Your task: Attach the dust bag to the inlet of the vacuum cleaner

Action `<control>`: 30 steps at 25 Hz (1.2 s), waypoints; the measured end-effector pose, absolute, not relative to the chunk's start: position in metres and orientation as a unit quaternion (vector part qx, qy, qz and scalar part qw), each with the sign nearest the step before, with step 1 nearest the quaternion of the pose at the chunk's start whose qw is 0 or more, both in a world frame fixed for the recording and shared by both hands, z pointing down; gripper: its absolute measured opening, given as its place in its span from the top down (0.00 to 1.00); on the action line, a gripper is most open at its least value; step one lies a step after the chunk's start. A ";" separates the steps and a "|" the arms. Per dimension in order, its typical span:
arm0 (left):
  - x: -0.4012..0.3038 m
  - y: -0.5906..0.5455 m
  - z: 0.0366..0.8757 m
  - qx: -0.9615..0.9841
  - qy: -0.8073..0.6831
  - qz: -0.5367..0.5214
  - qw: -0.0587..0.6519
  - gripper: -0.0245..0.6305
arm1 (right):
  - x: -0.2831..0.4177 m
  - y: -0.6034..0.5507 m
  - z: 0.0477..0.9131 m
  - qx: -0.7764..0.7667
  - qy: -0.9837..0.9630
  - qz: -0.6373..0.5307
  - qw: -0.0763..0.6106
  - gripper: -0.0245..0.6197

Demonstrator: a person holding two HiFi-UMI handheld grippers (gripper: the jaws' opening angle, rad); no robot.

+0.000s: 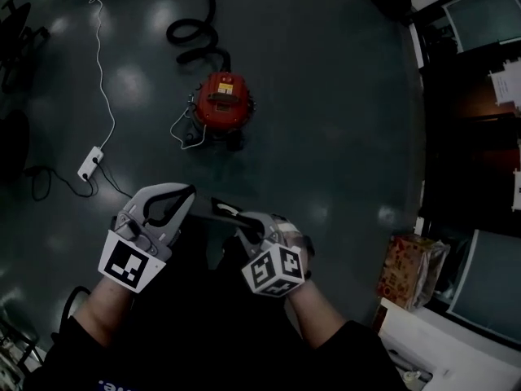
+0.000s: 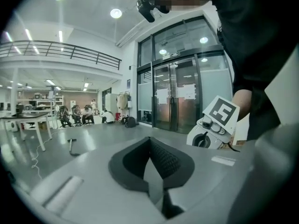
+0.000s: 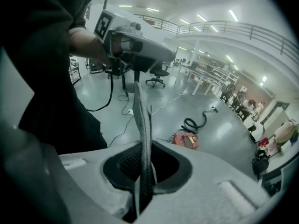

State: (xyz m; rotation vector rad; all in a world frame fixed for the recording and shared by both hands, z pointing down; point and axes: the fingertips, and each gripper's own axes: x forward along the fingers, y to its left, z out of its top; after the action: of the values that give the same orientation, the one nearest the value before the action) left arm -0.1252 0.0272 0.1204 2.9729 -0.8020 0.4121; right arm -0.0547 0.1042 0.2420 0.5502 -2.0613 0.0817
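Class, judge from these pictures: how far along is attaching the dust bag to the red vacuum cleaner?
Done: the dust bag is picked up. In hand: left gripper and right gripper are both shut on it, stretched between them. To do: the vacuum cleaner stands apart on the floor, so carrying the bag over and fitting it remains.

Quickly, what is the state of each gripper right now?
Left gripper: closed; whether it grips anything cannot be told.
Right gripper: closed on the dust bag.

2 grippers are counted, left gripper (image 1: 187, 194) and right gripper (image 1: 244, 226). Also spotted: 1 bag (image 3: 141, 125), 1 vacuum (image 1: 221, 100), 1 hose (image 1: 195, 32), 1 power strip (image 1: 90, 163), 1 box (image 1: 407, 269).
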 end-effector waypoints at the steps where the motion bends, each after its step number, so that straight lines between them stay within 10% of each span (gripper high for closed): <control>1: -0.128 0.017 0.130 0.952 -0.274 0.136 0.028 0.96 | -0.053 0.099 0.250 0.224 -0.845 0.038 0.485 0.92; 11: -0.138 -0.068 0.236 0.887 -0.417 0.156 0.120 0.96 | -0.021 0.039 0.348 0.176 -0.856 0.059 0.483 0.92; 30: -0.046 -0.115 0.421 0.935 -0.316 0.148 0.058 0.96 | 0.010 -0.016 0.538 0.120 -0.866 0.055 0.482 0.92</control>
State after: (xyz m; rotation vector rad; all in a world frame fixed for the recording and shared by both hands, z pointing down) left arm -0.0456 -0.1145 0.4208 2.8341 -0.9561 0.4491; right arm 0.0105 -0.0165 0.5376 0.2922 -2.1124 0.1340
